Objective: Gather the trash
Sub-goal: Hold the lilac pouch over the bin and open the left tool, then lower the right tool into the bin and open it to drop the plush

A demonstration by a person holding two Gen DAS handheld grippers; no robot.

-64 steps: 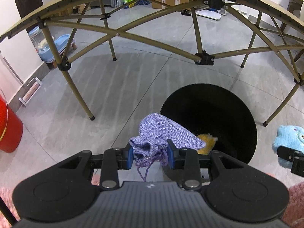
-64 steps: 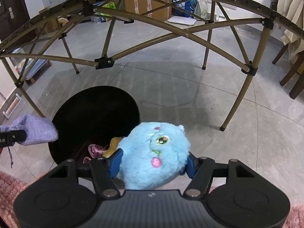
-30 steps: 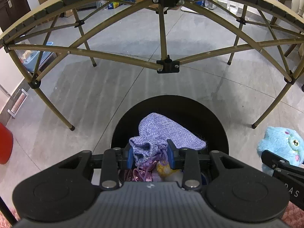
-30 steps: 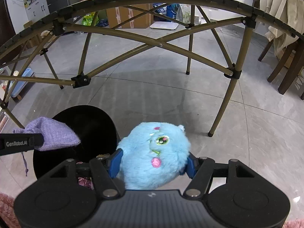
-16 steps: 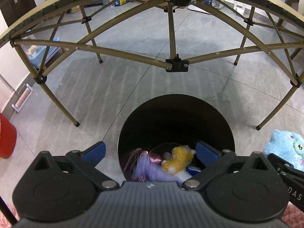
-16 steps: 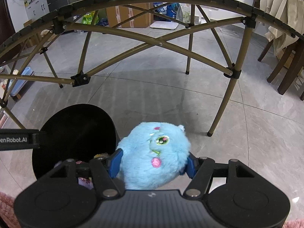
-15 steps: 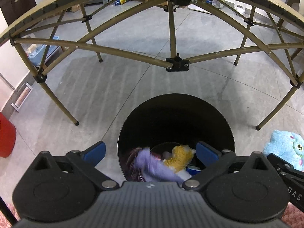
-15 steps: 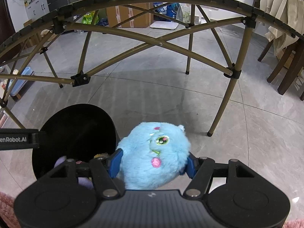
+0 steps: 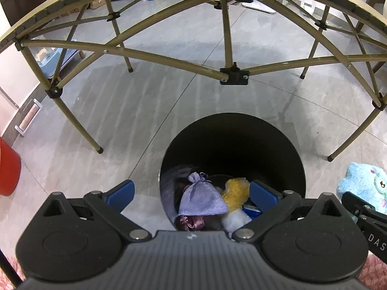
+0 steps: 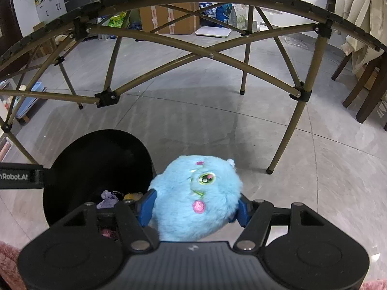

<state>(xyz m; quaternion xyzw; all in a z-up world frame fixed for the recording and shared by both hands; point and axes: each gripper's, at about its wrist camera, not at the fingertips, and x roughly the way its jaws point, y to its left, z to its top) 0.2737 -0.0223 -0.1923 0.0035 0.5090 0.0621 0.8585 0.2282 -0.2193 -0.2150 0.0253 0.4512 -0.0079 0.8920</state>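
Left gripper (image 9: 191, 192): fingers spread wide, empty, above round black bin (image 9: 285, 149) on the floor; lilac drawstring cloth pouch (image 9: 202, 199) lies inside. Right gripper (image 10: 194, 207): fingers clamped on fluffy blue plush toy (image 10: 197, 198), beside the bin's rim.

Count: 1 black bin (image 9: 278, 145). Inside it: 1 purple pouch (image 9: 202, 197), 1 yellow plush (image 9: 234, 189), 1 pink satin bag (image 9: 188, 222); rest too hidden to count. 1 blue plush toy (image 10: 197, 195). 2 hand-held grippers: left (image 9: 191, 193), right (image 10: 194, 207).
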